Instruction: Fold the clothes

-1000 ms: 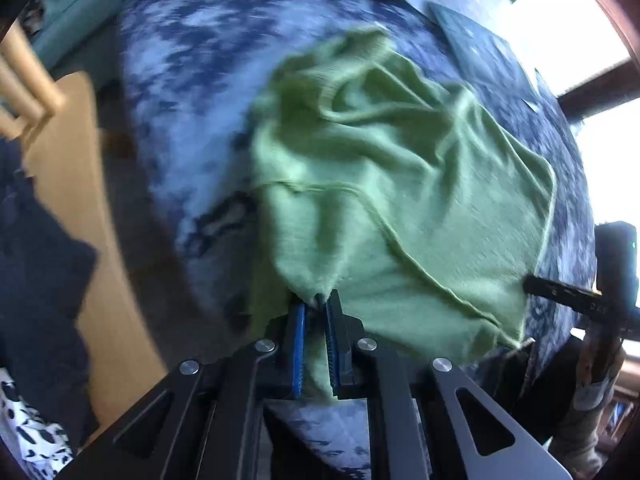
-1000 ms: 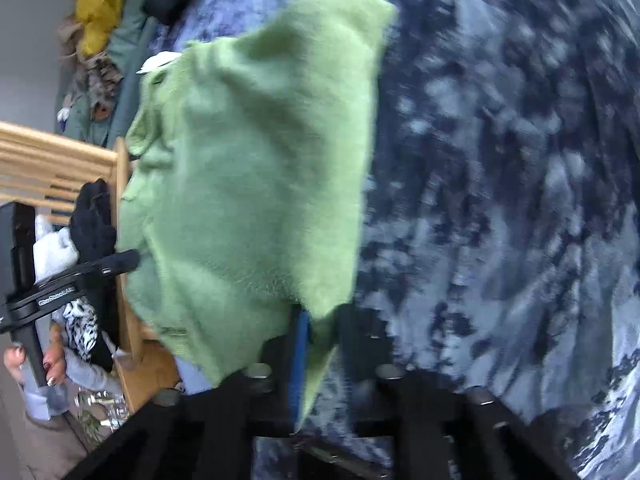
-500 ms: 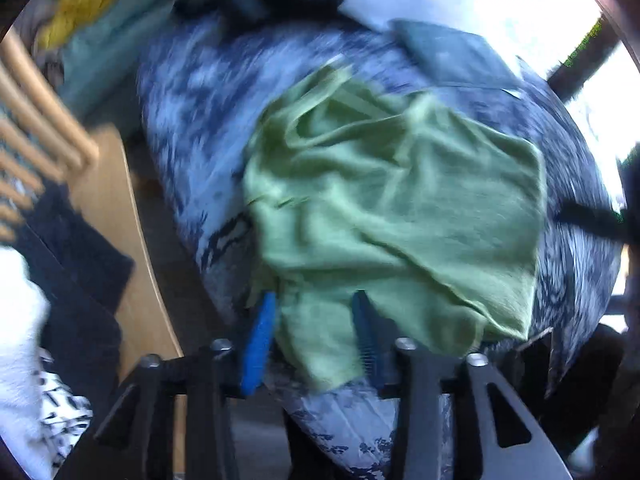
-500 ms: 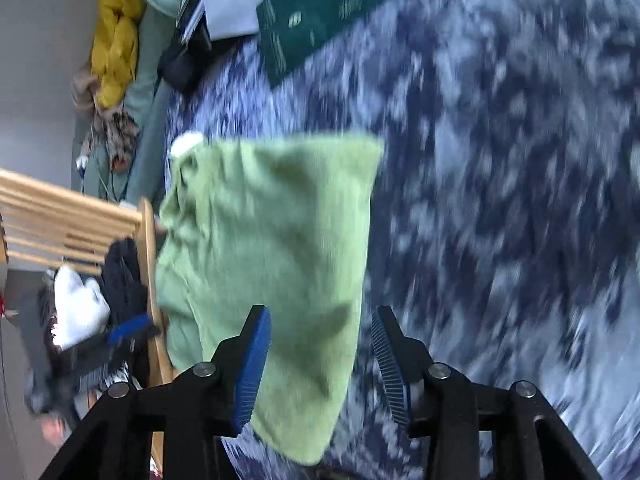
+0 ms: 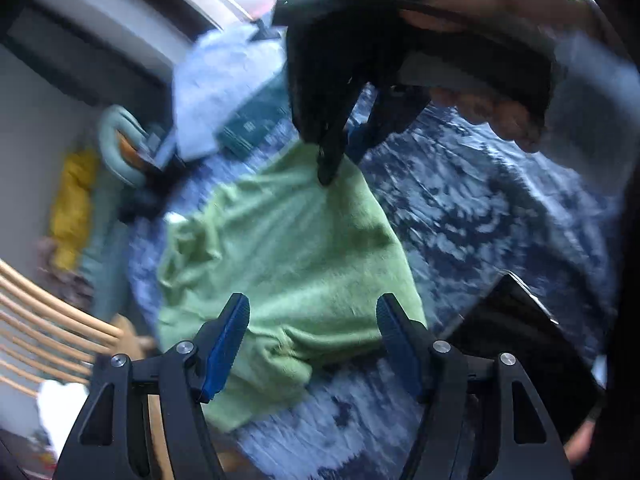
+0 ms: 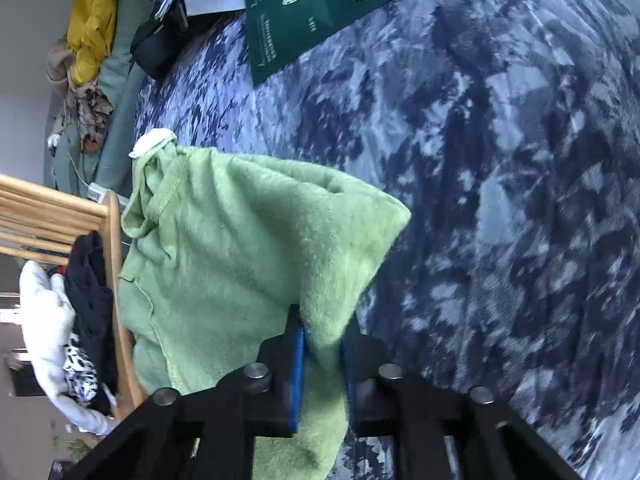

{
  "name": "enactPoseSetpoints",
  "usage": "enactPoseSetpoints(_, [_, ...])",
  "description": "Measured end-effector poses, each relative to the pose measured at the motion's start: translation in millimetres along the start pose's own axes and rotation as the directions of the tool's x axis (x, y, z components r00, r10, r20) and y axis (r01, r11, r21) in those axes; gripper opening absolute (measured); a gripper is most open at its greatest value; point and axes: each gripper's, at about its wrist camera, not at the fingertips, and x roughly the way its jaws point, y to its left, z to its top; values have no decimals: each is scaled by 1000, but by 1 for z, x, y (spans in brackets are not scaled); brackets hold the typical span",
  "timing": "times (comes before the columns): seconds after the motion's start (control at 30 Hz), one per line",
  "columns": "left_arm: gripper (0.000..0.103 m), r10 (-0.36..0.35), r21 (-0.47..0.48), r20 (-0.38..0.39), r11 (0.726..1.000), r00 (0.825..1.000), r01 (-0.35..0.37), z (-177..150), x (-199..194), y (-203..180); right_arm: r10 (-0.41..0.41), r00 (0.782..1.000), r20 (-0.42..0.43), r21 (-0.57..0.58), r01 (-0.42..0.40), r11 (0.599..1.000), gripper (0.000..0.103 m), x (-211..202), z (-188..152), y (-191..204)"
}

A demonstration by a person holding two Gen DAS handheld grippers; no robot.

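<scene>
Both wrist views look steeply down, close over the bedspread [image 6: 500, 200]; both share the green cloth [image 5: 288, 264] lying beyond their fingers.

The green garment [image 6: 240, 264] is soft, fuzzy matt cloth with stitched hems. The bedspread [image 6: 500, 160] is mottled blue fabric. The chair [image 6: 52, 216] is smooth varnished wood.

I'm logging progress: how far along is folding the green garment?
Done: the green garment is doubled over on the blue bedspread. In hand: the right hand-held gripper pinches one edge; the left hand-held gripper has just opened, empty. Left: further folds, smoothing.
</scene>
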Motion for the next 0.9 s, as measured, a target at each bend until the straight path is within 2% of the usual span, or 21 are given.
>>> enactPoseSetpoints(0.1, [68,98,39,50,994,994,-100,2,-2,-26,47,999,-6,16,-47,999,9,-7,3,6])
enactPoseSetpoints(0.23, [68,233,49,92,970,968,-239,9,-3,-49,131,991,-16,55,-130,990,9,-21,17,16])
enactPoseSetpoints(0.3, [68,275,41,102,959,956,-280,11,3,-54,150,989,-22,58,-148,987,9,-28,22,25])
enactPoseSetpoints(0.4, [68,310,18,73,950,948,-312,13,10,-52,152,988,-22,42,-151,988,9,-34,26,38])
enactPoseSetpoints(0.5, [68,319,-2,45,948,947,-320,11,22,-44,146,989,-25,30,-145,989,9,-36,30,48])
enactPoseSetpoints(0.6, [68,261,-41,7,965,965,-260,9,30,-37,141,990,-30,29,-140,990,9,-33,32,53])
enactPoseSetpoints(0.63, [68,246,-56,19,968,969,-245,9,26,-36,138,990,-31,31,-137,990,9,-31,32,53])
enactPoseSetpoints(0.7, [68,246,-54,71,969,967,-242,10,19,-41,138,990,-34,37,-137,990,9,-27,32,52])
enactPoseSetpoints(0.77, [68,253,-40,86,967,964,-250,15,22,-47,140,989,-38,42,-138,990,9,-24,33,52])
enactPoseSetpoints(0.9, [68,222,-45,53,974,974,-220,26,37,-54,142,989,-47,37,-141,989,9,-23,33,53])
